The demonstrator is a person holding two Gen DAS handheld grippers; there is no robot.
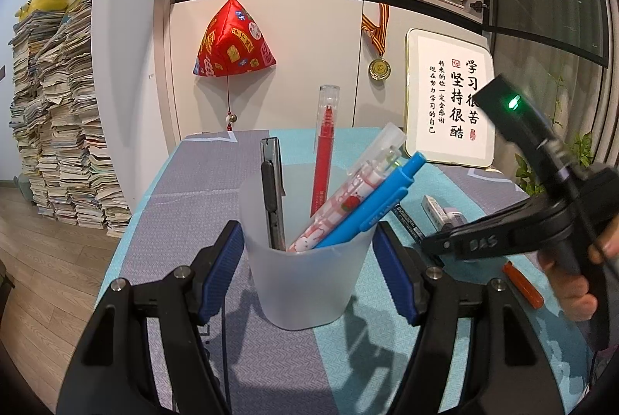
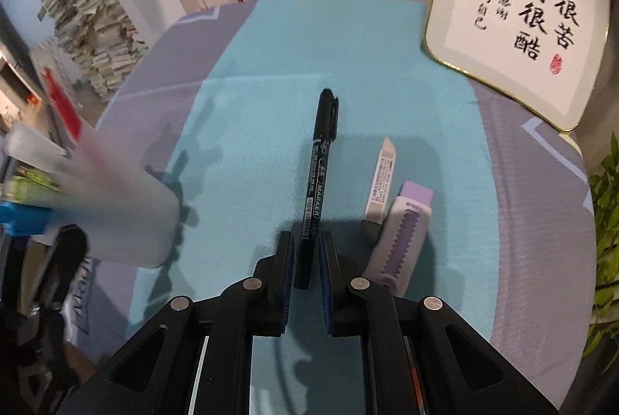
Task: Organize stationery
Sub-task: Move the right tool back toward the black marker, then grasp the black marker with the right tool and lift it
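Observation:
My left gripper (image 1: 307, 240) is shut on a frosted plastic cup (image 1: 305, 279) that stands on the table. The cup holds a red pen (image 1: 325, 151), a blue pen (image 1: 371, 210), a patterned pen (image 1: 340, 206) and a black utility knife (image 1: 272, 190). My right gripper (image 2: 307, 246) has its jaws around the near end of a black marker (image 2: 319, 163) lying on the teal cloth; the pads look close to it, a slight gap shows. The right gripper also shows in the left wrist view (image 1: 429, 244). The cup appears blurred at left in the right wrist view (image 2: 116, 210).
A white eraser (image 2: 381, 186) and a purple correction tape (image 2: 402, 237) lie right of the marker. An orange pen (image 1: 522, 285) lies on the table. A framed calligraphy panel (image 2: 522, 16) leans at the back right. A plant (image 2: 607, 221) stands at the right edge.

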